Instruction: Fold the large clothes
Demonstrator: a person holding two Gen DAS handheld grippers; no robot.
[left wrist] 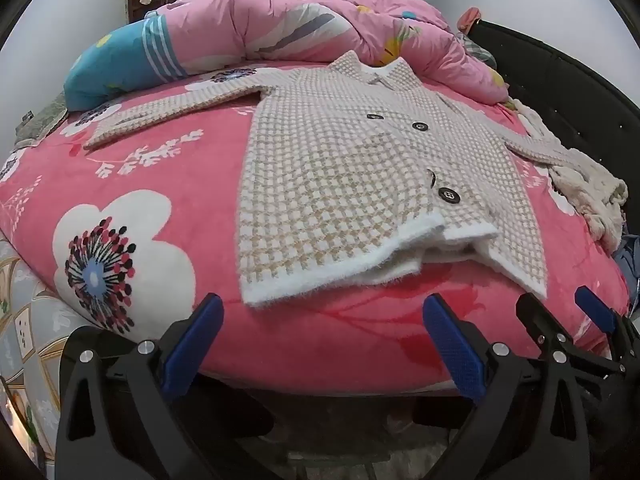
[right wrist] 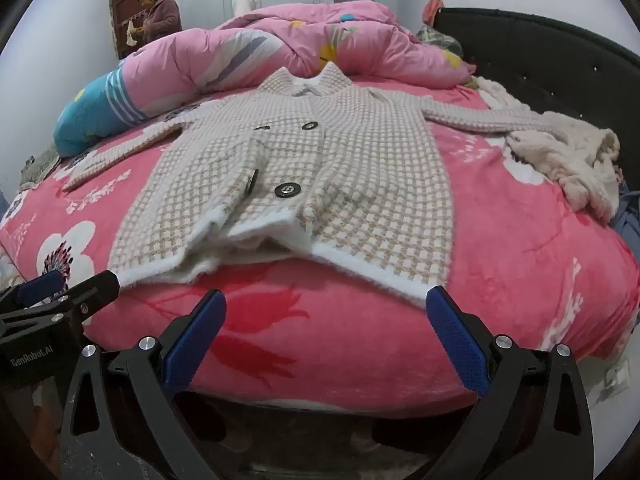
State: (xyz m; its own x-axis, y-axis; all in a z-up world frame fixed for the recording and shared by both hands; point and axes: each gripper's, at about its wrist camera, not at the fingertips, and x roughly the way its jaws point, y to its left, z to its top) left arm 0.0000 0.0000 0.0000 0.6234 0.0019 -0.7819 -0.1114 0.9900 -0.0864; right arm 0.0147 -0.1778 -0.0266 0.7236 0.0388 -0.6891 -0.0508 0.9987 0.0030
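Checked cardigan [left wrist: 360,168] flat on bed [left wrist: 168,152], just ahead of both claws, sleeves spread out to sides. Fuzzy knit, beige/white grid, white fluffy hem, dark round buttons [left wrist: 449,195]. Left claw [left wrist: 322,316]: released, jaws wide, nothing between, short of hem. Right claw [right wrist: 326,312]: released, wide, right blue pad [right wrist: 456,344] just below hem corner. "GenRobot.AI" printed on left claw body, seen in right view. Pink plush floral sheet; puffy pink quilt [right wrist: 304,48] beyond cardigan; cream fleece heap [right wrist: 572,168] far right.
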